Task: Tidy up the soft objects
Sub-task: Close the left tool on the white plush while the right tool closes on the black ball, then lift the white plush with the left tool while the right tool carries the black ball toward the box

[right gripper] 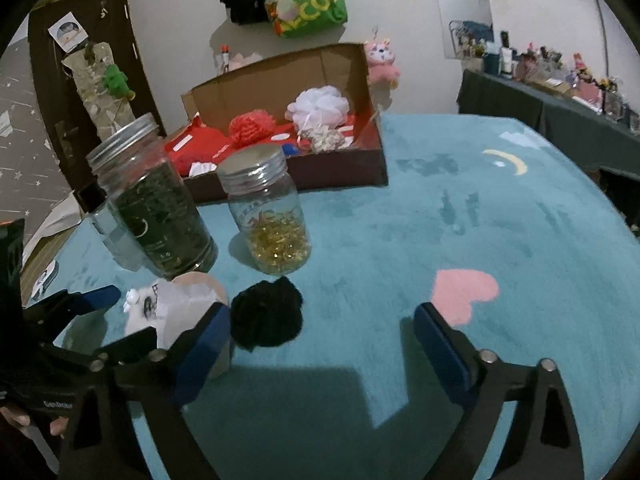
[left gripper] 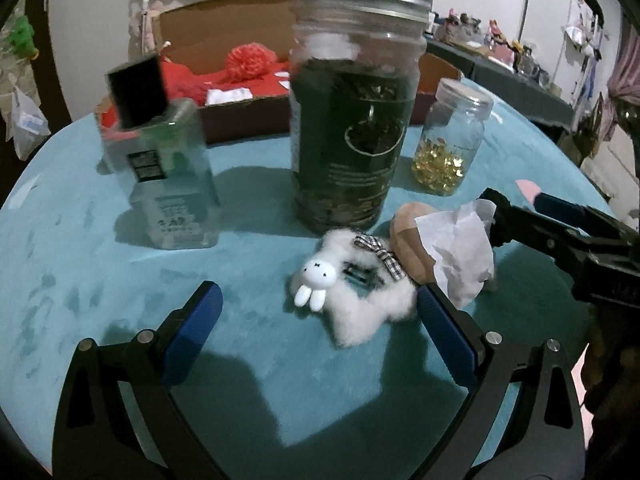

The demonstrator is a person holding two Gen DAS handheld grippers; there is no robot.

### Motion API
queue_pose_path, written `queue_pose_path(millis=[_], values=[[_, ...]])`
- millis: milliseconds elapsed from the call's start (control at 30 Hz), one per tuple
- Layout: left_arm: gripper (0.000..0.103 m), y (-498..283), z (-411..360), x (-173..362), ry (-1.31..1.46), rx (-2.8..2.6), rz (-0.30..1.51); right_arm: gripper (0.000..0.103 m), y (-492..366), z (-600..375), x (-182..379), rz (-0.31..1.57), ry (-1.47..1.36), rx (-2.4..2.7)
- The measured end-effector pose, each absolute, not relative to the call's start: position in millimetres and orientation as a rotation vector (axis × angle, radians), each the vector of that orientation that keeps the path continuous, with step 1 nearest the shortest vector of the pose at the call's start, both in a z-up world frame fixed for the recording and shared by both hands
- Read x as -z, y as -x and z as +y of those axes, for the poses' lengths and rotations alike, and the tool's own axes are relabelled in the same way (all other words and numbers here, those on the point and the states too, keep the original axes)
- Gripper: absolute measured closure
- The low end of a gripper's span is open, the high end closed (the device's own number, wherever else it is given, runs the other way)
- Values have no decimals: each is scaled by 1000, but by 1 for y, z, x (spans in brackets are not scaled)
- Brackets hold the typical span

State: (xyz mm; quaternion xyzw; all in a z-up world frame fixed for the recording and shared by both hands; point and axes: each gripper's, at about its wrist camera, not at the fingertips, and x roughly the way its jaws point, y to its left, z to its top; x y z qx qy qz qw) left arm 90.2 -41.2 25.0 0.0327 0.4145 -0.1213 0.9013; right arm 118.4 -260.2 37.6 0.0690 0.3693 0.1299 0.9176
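A white fluffy bunny plush point(left gripper: 352, 296) with a checked bow lies on the teal tablecloth point(left gripper: 100, 260), between the wide-open fingers of my left gripper point(left gripper: 320, 320) and close to its right finger. Behind the plush sits a peach sponge point(left gripper: 412, 232) with a crumpled white paper point(left gripper: 460, 256). In the right wrist view a black fluffy scrunchie point(right gripper: 266, 316) rests just ahead of the left finger of my right gripper point(right gripper: 322, 340), which is open and holds nothing. The bunny plush point(right gripper: 140, 304) and the left gripper point(right gripper: 116, 320) show at the left there.
A cardboard box point(right gripper: 372, 160) at the back holds a red pom-pom point(right gripper: 252, 122) and a white pouf point(right gripper: 322, 106). A tall jar of green leaves point(left gripper: 352, 120), a small jar of yellow capsules point(left gripper: 452, 140) and a square glass bottle point(left gripper: 160, 168) stand before it.
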Motion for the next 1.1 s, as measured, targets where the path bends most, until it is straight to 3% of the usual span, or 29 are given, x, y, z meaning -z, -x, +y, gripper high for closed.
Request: queue_pose_path(millis=[133, 200, 233, 300, 1100], values=[[20, -96, -47, -23, -121, 271, 870, 25, -127, -258, -34, 785, -172, -333], [39, -95, -49, -24, -129, 302, 856, 57, -128, -255, -35, 783, -190, -409], [45, -95, -49, -25, -130, 309, 850, 64, -129, -253, -34, 791, -205, -438], [45, -94, -51, -27, -136, 327, 832, 72, -127, -248, -33, 784, -206, -464], [45, -85, -24, -60, -74, 369, 761, 73, -101, -209, -65, 666, -114, -497]])
